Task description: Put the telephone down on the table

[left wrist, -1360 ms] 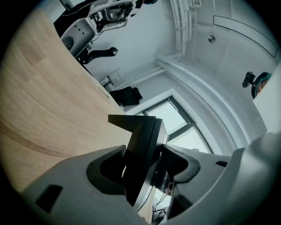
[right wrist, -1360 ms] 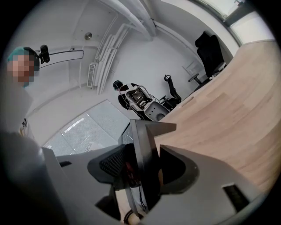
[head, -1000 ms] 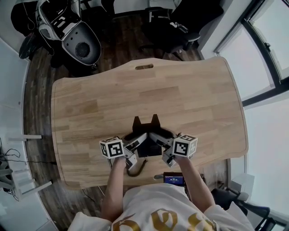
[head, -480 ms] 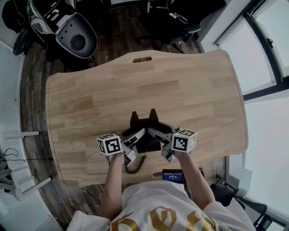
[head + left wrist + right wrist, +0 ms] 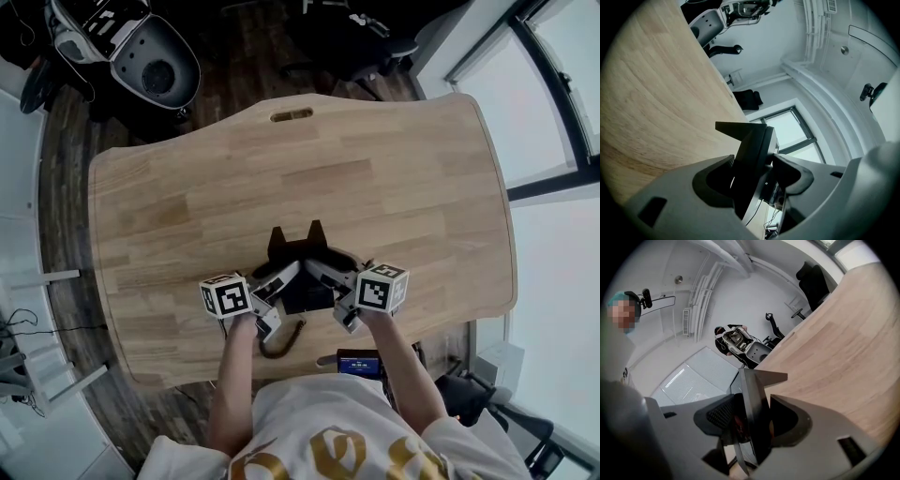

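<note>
A black telephone [image 5: 302, 281] is held from both sides over the near middle of the wooden table [image 5: 187, 206]. My left gripper [image 5: 281, 278] is shut on its left edge and my right gripper [image 5: 323, 275] on its right edge. In the left gripper view the dark body of the telephone [image 5: 750, 154] stands pinched between the grey pads of the left gripper [image 5: 754, 176], just above the wood. The right gripper view shows the telephone [image 5: 754, 399] clamped the same way in the right gripper [image 5: 752, 420]. Its cord [image 5: 281, 345] curls toward the near table edge. I cannot tell whether the base touches the table.
A small device with a blue screen [image 5: 358, 364] sits at the near table edge. A slot [image 5: 292, 114] is cut near the far edge. Beyond the table stand a white machine [image 5: 141, 47] and a dark office chair [image 5: 366, 47]. Windows run along the right.
Both grippers have sunk a little toward the tabletop with the telephone still clamped between them. The grip looks the same.
</note>
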